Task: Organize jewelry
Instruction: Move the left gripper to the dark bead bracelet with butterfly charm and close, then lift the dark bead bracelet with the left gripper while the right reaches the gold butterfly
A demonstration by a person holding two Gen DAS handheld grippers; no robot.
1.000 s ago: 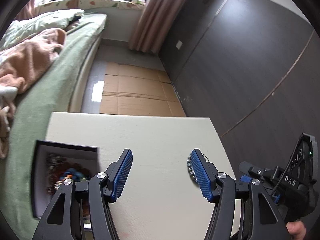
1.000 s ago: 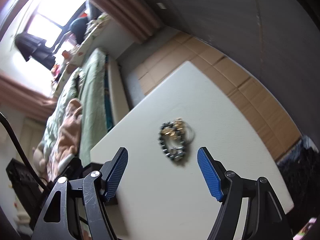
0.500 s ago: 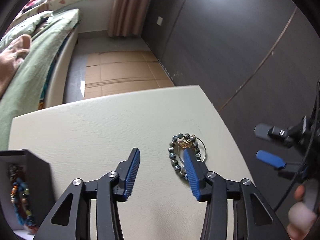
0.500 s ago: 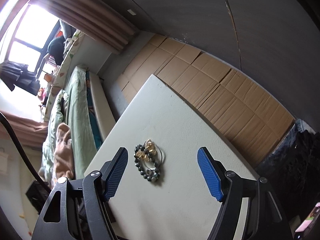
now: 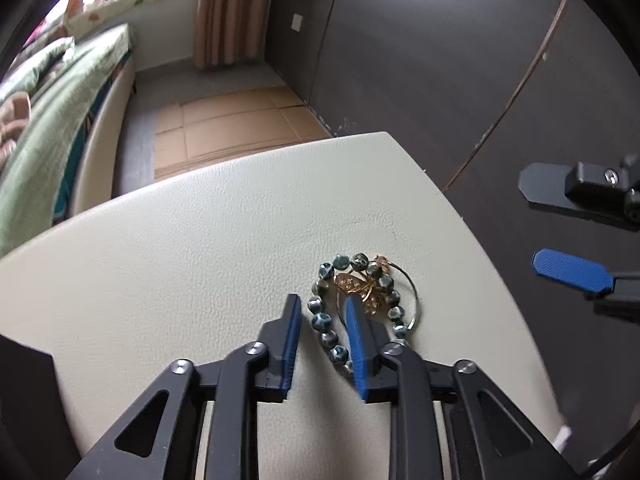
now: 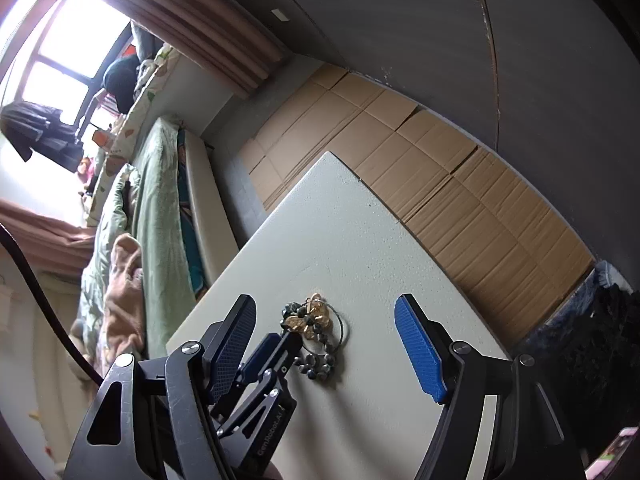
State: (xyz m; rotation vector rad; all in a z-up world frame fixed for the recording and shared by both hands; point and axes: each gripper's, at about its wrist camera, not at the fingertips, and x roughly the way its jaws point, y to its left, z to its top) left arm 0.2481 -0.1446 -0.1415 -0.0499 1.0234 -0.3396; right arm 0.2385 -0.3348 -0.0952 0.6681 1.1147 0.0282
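While the left gripper [image 5: 322,320] straddles the flat bead bracelet's [image 5: 320,320] near side, slightly parted, the right gripper [image 6: 326,344] gapes wide.

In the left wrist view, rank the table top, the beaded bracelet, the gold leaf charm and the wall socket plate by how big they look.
1. table top
2. beaded bracelet
3. gold leaf charm
4. wall socket plate

The plate is far from the camera, so its last place reflects distance as much as size.

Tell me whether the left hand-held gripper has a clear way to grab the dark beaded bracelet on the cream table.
Probably yes. The left hand-held gripper is open and already straddles one side of the dark beaded bracelet on the cream table; nothing blocks it. The right hand-held gripper hovers open nearby.
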